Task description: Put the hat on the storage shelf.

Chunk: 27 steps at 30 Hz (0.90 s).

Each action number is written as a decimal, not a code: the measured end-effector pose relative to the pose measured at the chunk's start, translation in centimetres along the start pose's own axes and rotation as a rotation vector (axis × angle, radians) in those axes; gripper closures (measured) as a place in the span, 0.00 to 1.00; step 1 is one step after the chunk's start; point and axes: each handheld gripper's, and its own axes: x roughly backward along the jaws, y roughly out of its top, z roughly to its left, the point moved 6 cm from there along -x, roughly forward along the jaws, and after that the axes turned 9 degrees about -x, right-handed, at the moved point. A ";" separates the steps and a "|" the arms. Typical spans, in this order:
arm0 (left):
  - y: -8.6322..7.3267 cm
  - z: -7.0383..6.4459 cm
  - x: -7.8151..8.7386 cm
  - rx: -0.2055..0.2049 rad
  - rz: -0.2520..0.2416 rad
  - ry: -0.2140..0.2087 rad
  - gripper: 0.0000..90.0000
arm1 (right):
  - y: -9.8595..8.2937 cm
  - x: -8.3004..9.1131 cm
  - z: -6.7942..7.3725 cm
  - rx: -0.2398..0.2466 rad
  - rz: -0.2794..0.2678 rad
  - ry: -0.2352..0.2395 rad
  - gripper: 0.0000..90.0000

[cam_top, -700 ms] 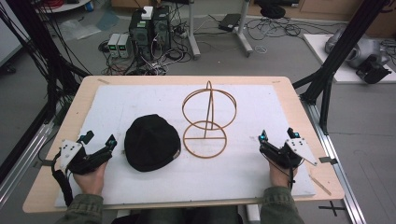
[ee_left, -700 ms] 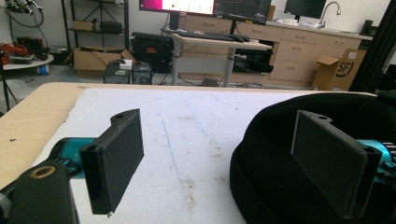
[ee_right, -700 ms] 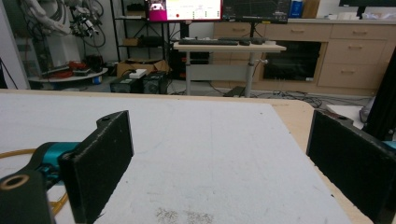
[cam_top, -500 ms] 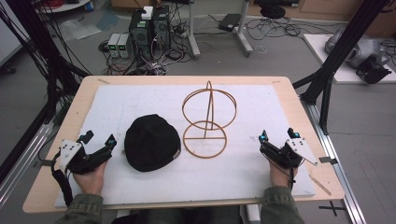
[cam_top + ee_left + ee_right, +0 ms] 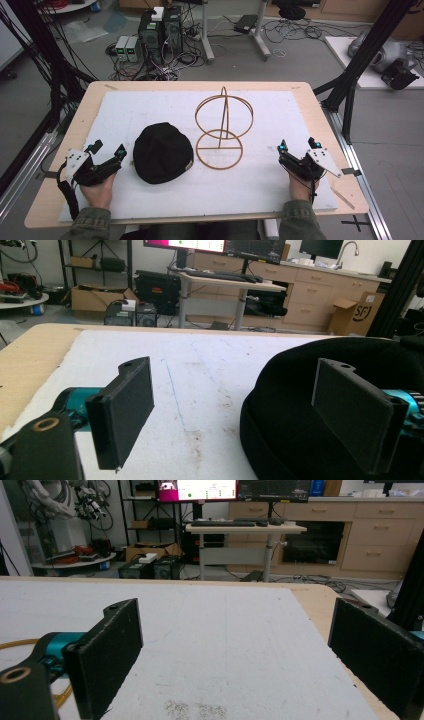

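Note:
A black cap (image 5: pixel 163 153) lies on the white foam mat (image 5: pixel 150 107), left of centre. Right of it stands a wooden hoop stand (image 5: pixel 223 129), a round base ring with crossed upright rings. My left gripper (image 5: pixel 107 149) rests open on the mat just left of the cap; in the left gripper view (image 5: pixel 235 412) the cap (image 5: pixel 300 400) lies behind the right-hand jaw, nothing between the jaws. At the mat's right edge my right gripper (image 5: pixel 298 147) sits open, and its own view (image 5: pixel 235 650) shows bare mat between the jaws with a bit of the stand's ring (image 5: pixel 20 644) at left.
The mat covers a wooden table (image 5: pixel 322 125) with a bare rim. Black frame posts (image 5: pixel 350 95) rise at the right and left sides. Computers and cables (image 5: pixel 160 30) lie on the floor beyond the far edge.

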 end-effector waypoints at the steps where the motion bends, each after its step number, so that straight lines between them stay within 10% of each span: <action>1: 0.0 0.0 0.0 0.003 0.001 -0.001 0.19 | 0.0 0.0 0.0 0.001 0.000 0.001 0.07; 27: 0.1 -1.6 -0.7 -0.002 0.018 -0.089 0.19 | -0.2 -0.1 0.2 0.010 0.012 0.012 0.07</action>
